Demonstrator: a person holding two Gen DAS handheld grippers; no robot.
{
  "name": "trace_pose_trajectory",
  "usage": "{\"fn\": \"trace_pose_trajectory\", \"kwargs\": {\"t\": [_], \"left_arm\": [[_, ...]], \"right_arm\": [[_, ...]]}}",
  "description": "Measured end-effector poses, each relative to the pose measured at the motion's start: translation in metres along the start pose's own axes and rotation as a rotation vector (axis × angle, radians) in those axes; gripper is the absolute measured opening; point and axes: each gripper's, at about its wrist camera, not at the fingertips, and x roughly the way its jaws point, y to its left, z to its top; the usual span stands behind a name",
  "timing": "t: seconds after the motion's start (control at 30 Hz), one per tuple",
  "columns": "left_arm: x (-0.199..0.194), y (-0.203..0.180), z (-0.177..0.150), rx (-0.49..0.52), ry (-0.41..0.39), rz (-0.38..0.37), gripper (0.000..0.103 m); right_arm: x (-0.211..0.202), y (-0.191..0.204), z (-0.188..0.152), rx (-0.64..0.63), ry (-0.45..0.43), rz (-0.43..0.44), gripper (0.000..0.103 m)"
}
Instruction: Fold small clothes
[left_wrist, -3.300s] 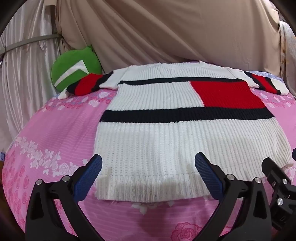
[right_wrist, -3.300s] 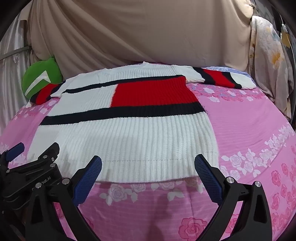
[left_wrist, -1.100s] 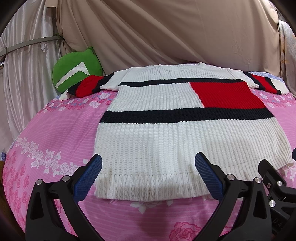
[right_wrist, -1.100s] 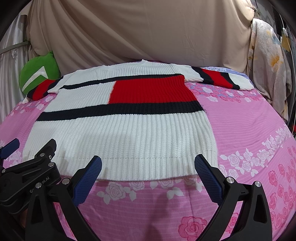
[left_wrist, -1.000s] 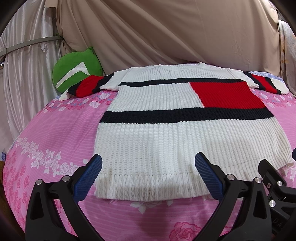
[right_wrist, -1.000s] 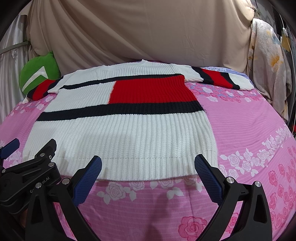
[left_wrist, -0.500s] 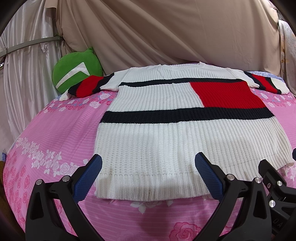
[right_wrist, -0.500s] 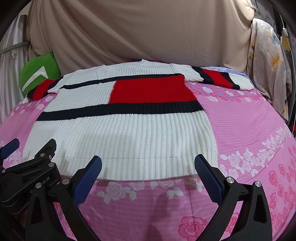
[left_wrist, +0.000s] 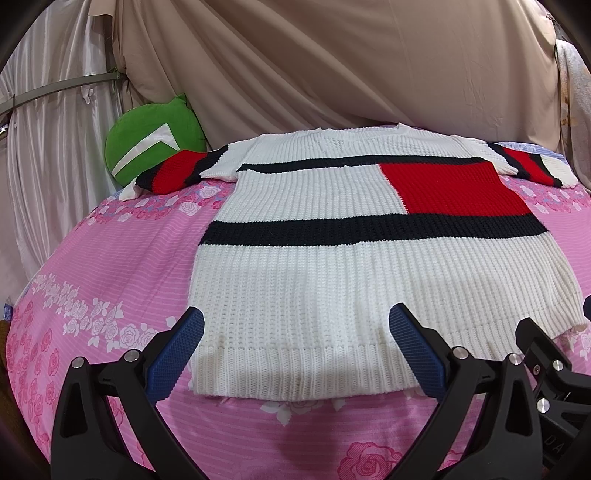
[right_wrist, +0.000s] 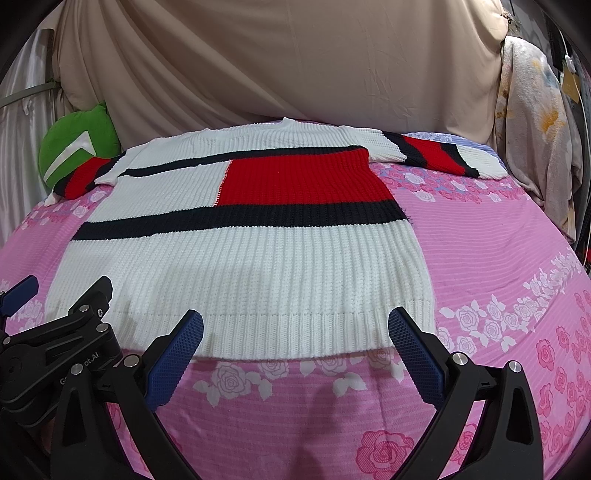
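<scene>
Left wrist view: the white ribbed sweater (left_wrist: 332, 266), with black stripes and a red block, lies flat ahead of the left gripper (left_wrist: 295, 350) and the right gripper (right_wrist: 295, 350); both have jaws apart.

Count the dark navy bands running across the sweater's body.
2. On the sweater, the thin upper band sits just below the neckline; the thick lower band crosses mid-body, under the red block.

Pink rose-print bedsheet (left_wrist: 110, 266) covers everything; round green plush cushion with a white chevron (left_wrist: 151, 147) sits at its far-left edge, wrinkly beige curtain (right_wrist: 280, 62) right behind the cushion.
</scene>
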Motion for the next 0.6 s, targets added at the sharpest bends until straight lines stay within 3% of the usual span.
{"fn": "trace_pose_trajectory", "kwargs": {"t": [0.07, 0.17, 0.2, 0.37, 0.5, 0.6], "left_arm": [[0.000, 0.002, 0.000, -0.007, 0.005, -0.006, 0.098], [0.001, 0.010, 0.002, -0.033, 0.016, -0.063, 0.098], [0.000, 0.013, 0.002, -0.040, 0.017, -0.087, 0.098], [0.002, 0.033, 0.017, -0.062, 0.022, -0.173, 0.098], [0.014, 0.050, 0.041, -0.068, 0.035, -0.194, 0.098], [0.028, 0.063, 0.059, -0.077, 0.026, -0.170, 0.098]], "right_arm": [[0.000, -0.006, 0.000, 0.021, 0.003, 0.044, 0.098], [0.000, -0.034, 0.008, 0.092, -0.017, 0.210, 0.098], [0.002, -0.048, 0.014, 0.105, -0.038, 0.222, 0.098], [0.028, -0.144, 0.077, 0.102, -0.159, -0.020, 0.098], [0.084, -0.244, 0.128, 0.240, -0.116, -0.112, 0.098], [0.131, -0.312, 0.159, 0.372, -0.075, -0.140, 0.094]]}}
